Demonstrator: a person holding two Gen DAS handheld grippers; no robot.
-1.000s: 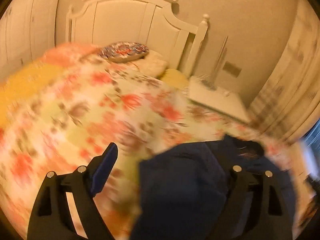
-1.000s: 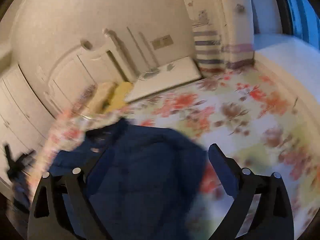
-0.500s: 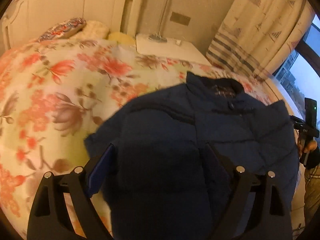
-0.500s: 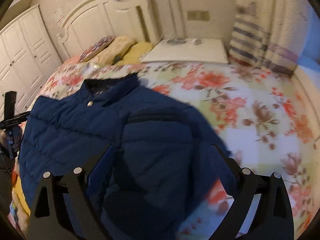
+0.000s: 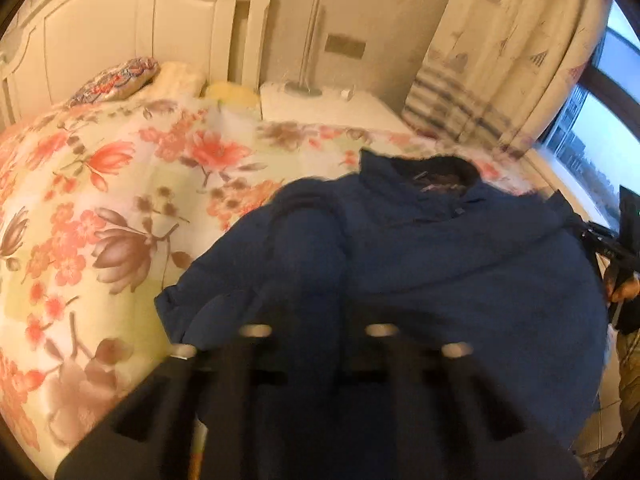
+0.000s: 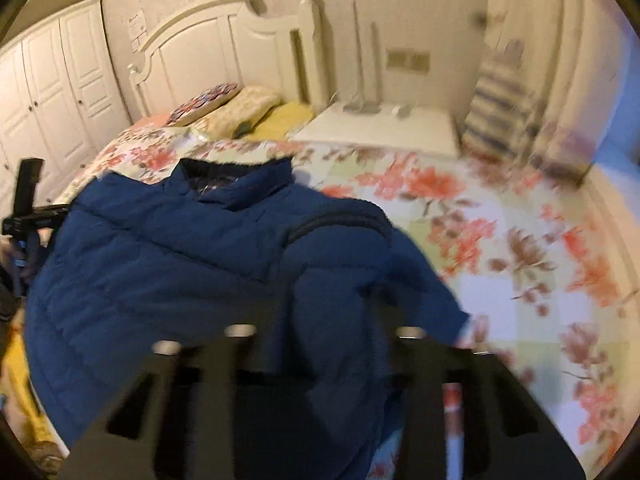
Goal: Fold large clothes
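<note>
A dark blue padded jacket (image 5: 460,272) lies on the flowered bedspread (image 5: 100,208), collar toward the headboard. In the left wrist view one sleeve (image 5: 304,264) is folded over the body, and my left gripper (image 5: 312,312) has its jaws drawn close together around the sleeve's end; the frame is blurred. In the right wrist view the jacket (image 6: 152,264) lies at the left and a sleeve (image 6: 360,272) lies over it. My right gripper (image 6: 324,320) has its jaws narrowed around that sleeve, also blurred.
A white headboard (image 6: 224,48) and pillows (image 6: 248,108) are at the far end. A white nightstand (image 6: 384,128) and a striped curtain (image 6: 504,108) stand beside the bed. A tripod with a device (image 6: 24,208) stands at the bed's left edge. White wardrobes (image 6: 52,80) line the wall.
Both grippers had wide open jaws before; now both pairs of jaws have closed in on the jacket's sleeves. Both cameras have swung toward the jacket and come nearer to it.
</note>
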